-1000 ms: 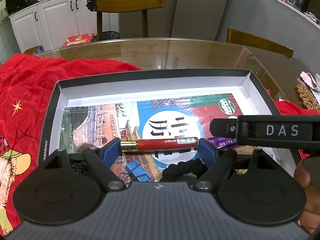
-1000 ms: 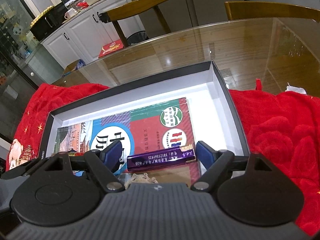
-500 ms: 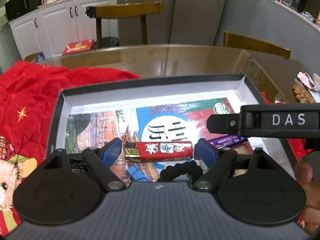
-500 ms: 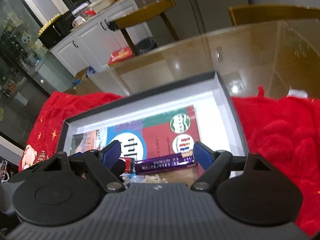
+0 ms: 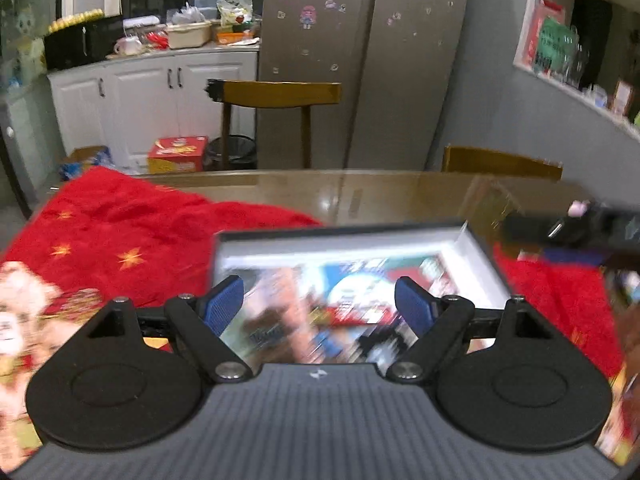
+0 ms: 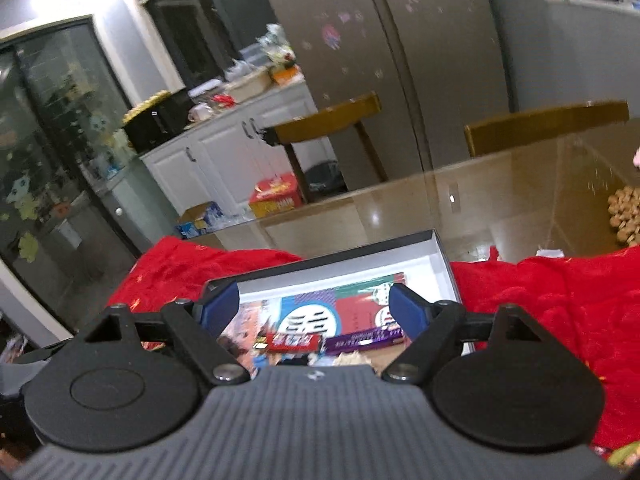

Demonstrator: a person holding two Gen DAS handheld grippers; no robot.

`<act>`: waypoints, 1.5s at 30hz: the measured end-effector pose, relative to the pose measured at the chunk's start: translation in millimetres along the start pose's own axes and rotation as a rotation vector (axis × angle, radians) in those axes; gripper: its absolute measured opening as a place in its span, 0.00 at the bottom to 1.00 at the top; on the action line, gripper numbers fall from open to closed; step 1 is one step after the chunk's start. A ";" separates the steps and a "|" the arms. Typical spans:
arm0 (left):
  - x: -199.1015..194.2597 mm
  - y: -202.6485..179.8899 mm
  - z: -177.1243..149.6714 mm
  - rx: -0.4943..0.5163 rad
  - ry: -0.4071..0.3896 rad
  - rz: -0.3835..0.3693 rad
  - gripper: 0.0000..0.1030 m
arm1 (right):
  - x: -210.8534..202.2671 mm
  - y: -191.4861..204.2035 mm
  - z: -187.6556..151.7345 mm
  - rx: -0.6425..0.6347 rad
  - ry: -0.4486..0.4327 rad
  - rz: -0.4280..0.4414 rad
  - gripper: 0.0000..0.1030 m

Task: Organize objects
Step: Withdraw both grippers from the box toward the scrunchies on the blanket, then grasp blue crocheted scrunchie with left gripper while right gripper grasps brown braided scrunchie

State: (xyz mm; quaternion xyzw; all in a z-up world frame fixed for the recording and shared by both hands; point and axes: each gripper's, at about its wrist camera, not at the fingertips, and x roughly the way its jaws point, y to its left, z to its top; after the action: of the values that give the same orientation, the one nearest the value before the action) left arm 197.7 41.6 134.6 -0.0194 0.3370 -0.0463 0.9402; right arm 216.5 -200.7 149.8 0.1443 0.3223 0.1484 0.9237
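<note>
Two grippers, both empty. Left gripper (image 5: 319, 306): blue pads (image 5: 221, 305) set wide, nothing between them; it hangs above the near part of the box (image 5: 472, 248), the contents below it blurred beyond reading. Right gripper (image 6: 314, 310): jaws opening, pads (image 6: 408, 312) clear of everything; it too hangs over the near end of the box (image 6: 442, 264).

Box: shallow, black outside, white inside, open, resting on the red cloth (image 6: 560, 300). Inside, seen from the right wrist: a printed sheet (image 6: 320, 312) lining the bottom; a red bar (image 6: 294, 342) and a purple bar (image 6: 362, 338) lying end to end across the near part, the red to the left, just beside each other; small items nearer the camera, too hidden to identify.

Cloth: spread over the glass table (image 6: 500, 208), reaching both sides of the box. Beyond the table: two wooden chairs (image 5: 280, 94); a grey fridge (image 5: 360, 60); white cabinets (image 5: 160, 96).
</note>
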 end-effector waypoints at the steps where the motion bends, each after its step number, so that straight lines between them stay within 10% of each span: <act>1: -10.5 4.8 -9.1 0.016 0.001 0.016 0.83 | -9.1 2.3 -5.7 -0.007 -0.010 0.008 0.86; 11: -61.3 30.5 -112.3 0.058 -0.026 0.027 0.83 | -36.7 10.4 -66.9 -0.009 -0.006 0.024 0.86; 23: -27.9 -19.4 -134.8 0.193 -0.049 0.010 0.84 | -16.5 -11.0 -111.1 0.038 0.038 0.015 0.82; 35: -44.1 -6.2 -169.0 0.127 -0.070 0.152 0.84 | -15.6 -14.8 -167.2 0.008 0.117 0.035 0.74; 45: -28.9 -12.3 -192.5 0.077 -0.018 0.116 0.83 | -10.6 0.2 -181.6 -0.054 0.112 0.041 0.70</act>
State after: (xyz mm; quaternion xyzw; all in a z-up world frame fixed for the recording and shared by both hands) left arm 52.3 31.3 5.0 0.0362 0.3272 -0.0046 0.9443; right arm 92.6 -173.4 19.5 0.1172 0.3665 0.1837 0.9046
